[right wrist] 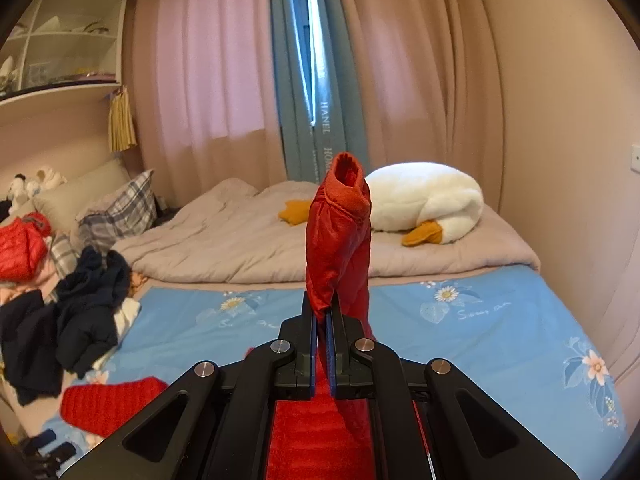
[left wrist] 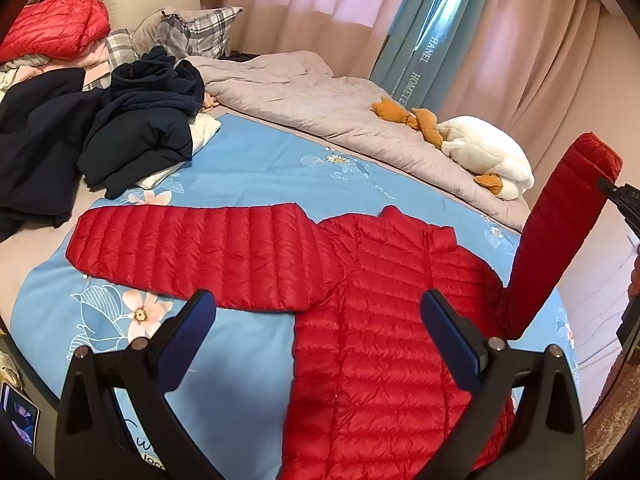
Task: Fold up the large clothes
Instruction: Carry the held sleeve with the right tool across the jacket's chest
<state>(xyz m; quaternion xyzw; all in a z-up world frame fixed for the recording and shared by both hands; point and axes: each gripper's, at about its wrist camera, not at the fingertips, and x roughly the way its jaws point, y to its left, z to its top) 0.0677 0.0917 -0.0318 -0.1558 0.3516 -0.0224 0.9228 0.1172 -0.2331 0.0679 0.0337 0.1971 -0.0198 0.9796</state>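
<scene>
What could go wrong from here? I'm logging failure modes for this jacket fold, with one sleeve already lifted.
1. The right tongs pinch only a narrow bit of the slick red quilted puffer jacket's raised sleeve; it could slip out mid-fold.
2. The left tongs hover open, pinning nothing, so pulling the sleeve may drag the jacket body across the blue floral bedsheet.
3. The other sleeve lies spread out flat, so the fold could end lopsided.
</scene>
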